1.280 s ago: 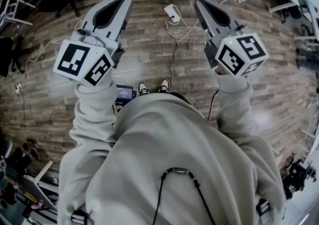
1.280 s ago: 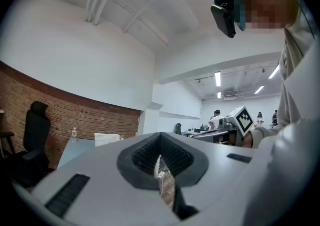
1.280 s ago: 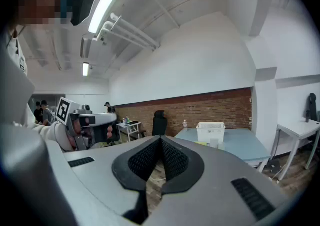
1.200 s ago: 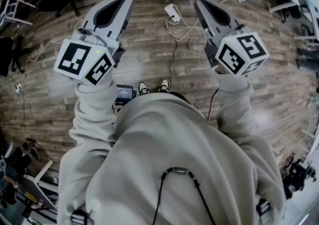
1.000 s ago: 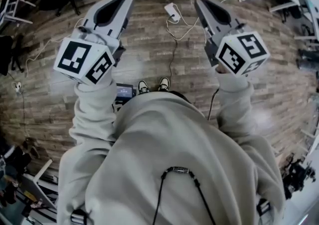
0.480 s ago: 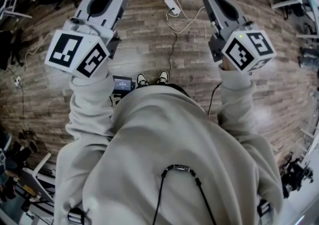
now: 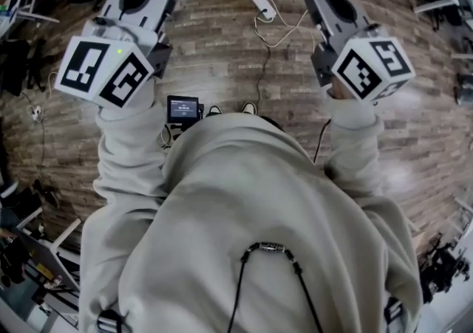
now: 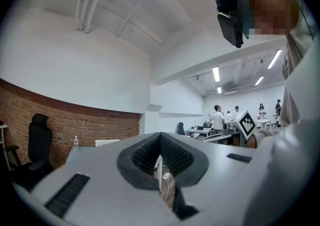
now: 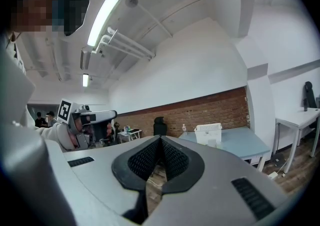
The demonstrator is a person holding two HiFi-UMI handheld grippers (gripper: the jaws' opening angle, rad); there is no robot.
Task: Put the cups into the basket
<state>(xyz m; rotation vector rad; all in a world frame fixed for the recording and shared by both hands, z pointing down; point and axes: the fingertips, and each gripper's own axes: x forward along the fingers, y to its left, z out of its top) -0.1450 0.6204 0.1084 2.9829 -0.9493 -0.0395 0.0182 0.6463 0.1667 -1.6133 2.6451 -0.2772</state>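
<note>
Nothing of the task is judged done. The white basket (image 9: pixel 208 133) is seen on the blue tabletop (image 9: pixel 240 146), well apart from both claws, and the cups are too small to be made out. The left claw (image 8: pixel 160 142) and right claw (image 9: pixel 160 141) are pressed together, with nothing held.

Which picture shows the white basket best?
The right gripper view: the white basket stands in plain sight on the blue table. The left gripper view shows only a small, far-off bit of it, low in the picture. The head view does not show it.
</note>
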